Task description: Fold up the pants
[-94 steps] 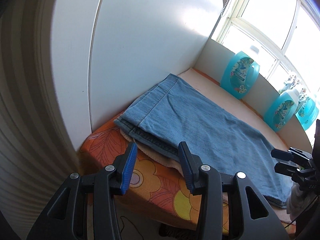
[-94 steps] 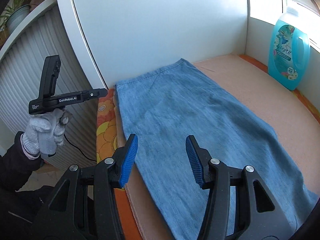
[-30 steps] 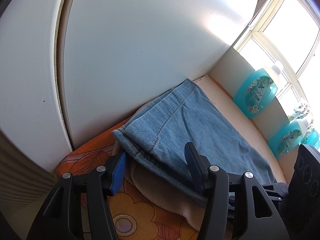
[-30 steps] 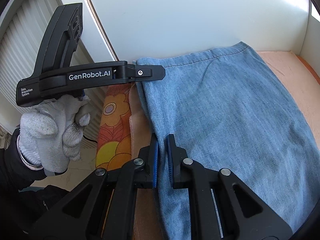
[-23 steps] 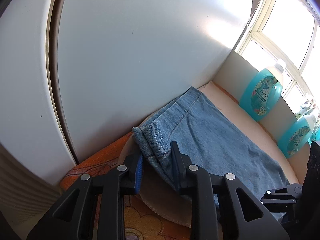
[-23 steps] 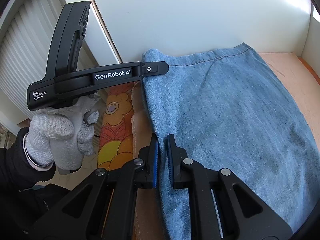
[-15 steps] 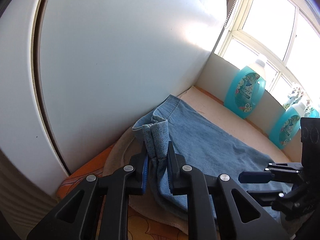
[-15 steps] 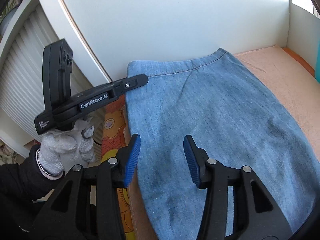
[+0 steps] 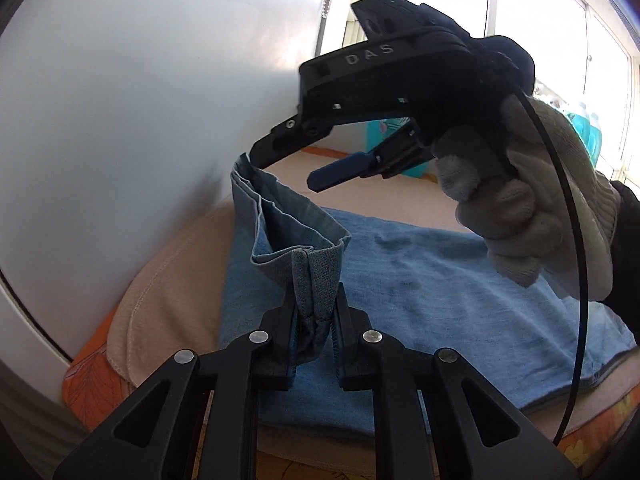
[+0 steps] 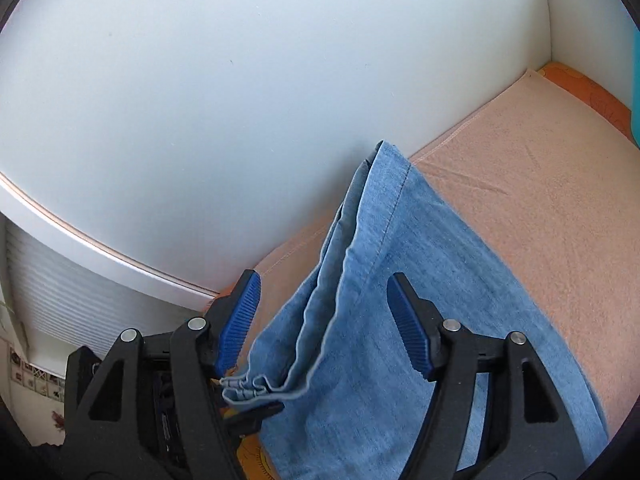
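Denim is pinched between the closed pads of the left gripper (image 9: 314, 316): one pair of pants (image 9: 420, 292), its hem corner lifted, the rest spread on one peach cloth (image 10: 540, 168). Beyond, the right gripper (image 10: 322, 320) is held wide apart over the raised edge, in one gloved hand (image 9: 532, 208). Blue bottles (image 9: 586, 128), partly hidden, cannot be counted.

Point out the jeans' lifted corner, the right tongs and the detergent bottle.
jeans' lifted corner (image 9: 316, 276), left wrist view, on the pinched denim fold.
right tongs (image 10: 322, 316), right wrist view, between the open tips.
detergent bottle (image 9: 416, 167), left wrist view, on its turquoise base.
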A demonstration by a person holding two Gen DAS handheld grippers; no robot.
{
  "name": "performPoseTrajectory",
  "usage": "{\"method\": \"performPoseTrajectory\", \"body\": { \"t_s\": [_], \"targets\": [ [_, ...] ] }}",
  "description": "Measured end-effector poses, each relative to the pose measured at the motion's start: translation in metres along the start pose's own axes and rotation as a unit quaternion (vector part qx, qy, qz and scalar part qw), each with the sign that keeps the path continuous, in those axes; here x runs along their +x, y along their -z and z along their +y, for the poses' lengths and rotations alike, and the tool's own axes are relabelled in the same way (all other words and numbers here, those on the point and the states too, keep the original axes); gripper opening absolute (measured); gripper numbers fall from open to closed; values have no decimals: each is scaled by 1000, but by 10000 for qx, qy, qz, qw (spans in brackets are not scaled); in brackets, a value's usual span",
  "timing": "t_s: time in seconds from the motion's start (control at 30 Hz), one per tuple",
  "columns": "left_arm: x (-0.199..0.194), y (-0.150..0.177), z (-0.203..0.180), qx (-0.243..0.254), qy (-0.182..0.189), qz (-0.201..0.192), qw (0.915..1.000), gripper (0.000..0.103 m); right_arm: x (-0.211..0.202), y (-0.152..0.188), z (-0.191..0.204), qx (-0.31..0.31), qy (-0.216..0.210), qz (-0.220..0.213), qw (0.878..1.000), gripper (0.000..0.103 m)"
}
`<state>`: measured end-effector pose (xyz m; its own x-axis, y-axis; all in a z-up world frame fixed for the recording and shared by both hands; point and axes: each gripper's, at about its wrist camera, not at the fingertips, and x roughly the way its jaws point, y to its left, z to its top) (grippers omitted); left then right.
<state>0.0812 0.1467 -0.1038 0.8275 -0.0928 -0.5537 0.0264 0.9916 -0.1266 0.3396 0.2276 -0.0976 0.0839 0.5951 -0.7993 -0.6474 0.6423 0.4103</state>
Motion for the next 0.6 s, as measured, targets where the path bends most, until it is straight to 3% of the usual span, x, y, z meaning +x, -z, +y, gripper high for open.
{"method": "performPoseTrajectory", "body": {
  "t_s": [0.13, 0.33, 0.4, 0.47, 0.6],
  "targets": [
    [4, 6, -18, 432, 29, 78, 9990, 12, 31, -13, 3, -92, 590, 449, 9972, 69],
    [9, 7, -26, 527, 200, 137, 9983, 12, 45, -18, -6, 15, 1239, 598, 9905, 67],
    [8, 7, -26, 497, 272, 149, 9983, 12, 41, -17, -15, 200, 1242, 576, 9904, 51],
    [4, 7, -23, 392, 358, 142, 9985, 12, 35, -14, -23, 364, 1211, 517, 9906, 23],
    [-6, 1, -16, 124, 619, 76, 9980, 12, 6, -4, -29, 556, 1029, 200, 9929, 12]
  ]
}}
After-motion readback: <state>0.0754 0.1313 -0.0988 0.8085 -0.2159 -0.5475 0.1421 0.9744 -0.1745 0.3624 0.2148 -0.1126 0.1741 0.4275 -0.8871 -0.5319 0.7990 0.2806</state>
